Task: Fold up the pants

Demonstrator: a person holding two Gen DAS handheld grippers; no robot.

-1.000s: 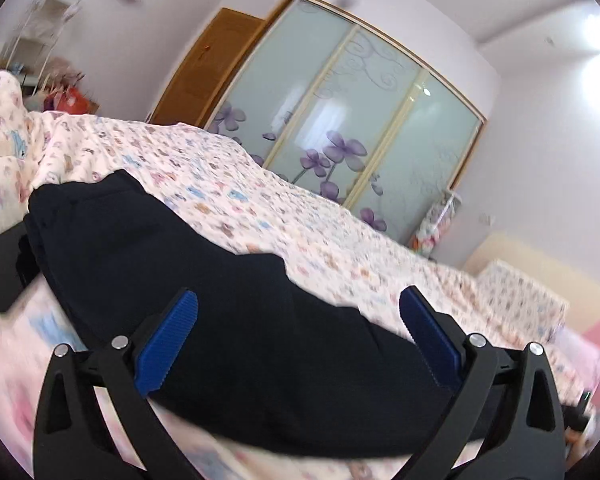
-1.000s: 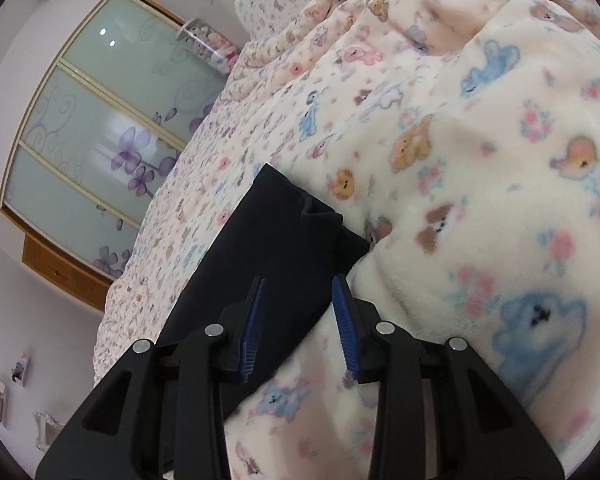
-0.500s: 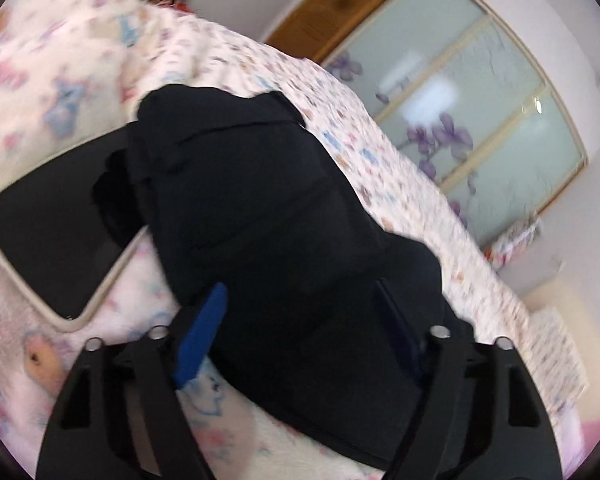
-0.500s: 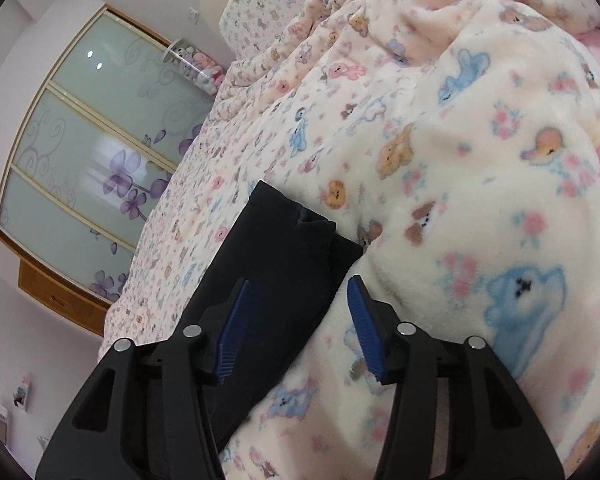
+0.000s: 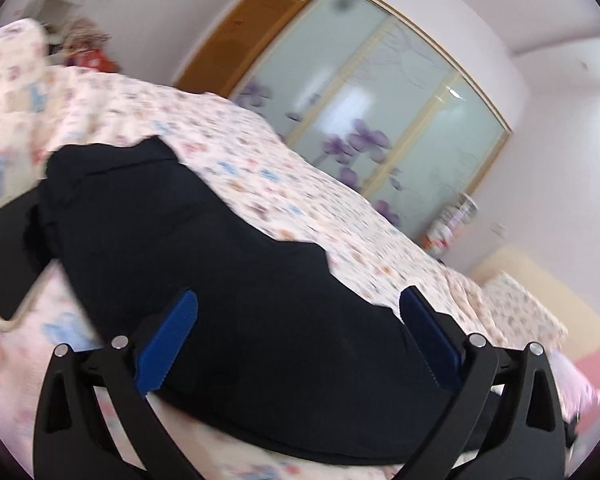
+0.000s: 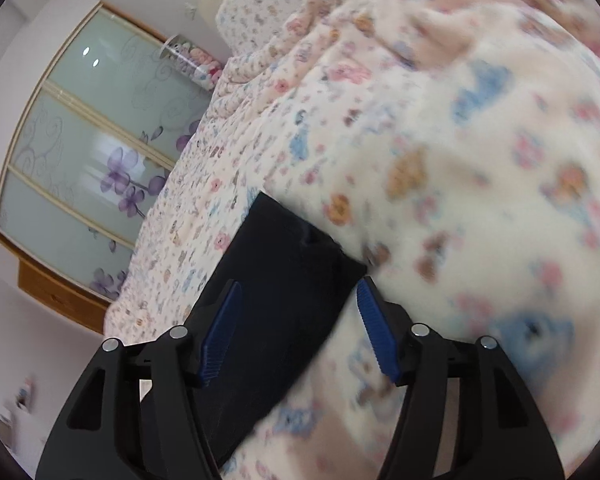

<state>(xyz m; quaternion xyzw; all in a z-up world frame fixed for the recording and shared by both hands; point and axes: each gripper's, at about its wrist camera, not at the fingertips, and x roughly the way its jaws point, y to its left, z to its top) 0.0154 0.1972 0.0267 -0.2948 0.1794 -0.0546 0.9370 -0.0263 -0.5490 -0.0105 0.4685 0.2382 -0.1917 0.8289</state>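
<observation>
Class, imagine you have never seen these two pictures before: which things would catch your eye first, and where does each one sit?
First, the dark pants stretched along the cartoon-print blanket covering the bed. Next, the blue-padded left gripper, wide apart just over the pants, and the right gripper, its jaws opening above the pants' end without pressing it. Behind the bed, the frosted wardrobe doors with purple flowers stand out.

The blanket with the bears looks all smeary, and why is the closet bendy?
Right wrist view: the blanket is smeared by motion blur, while the pants stay fairly crisp. Left wrist view: the fisheye lens curves the wardrobe, and its glass shows soft glare.
</observation>
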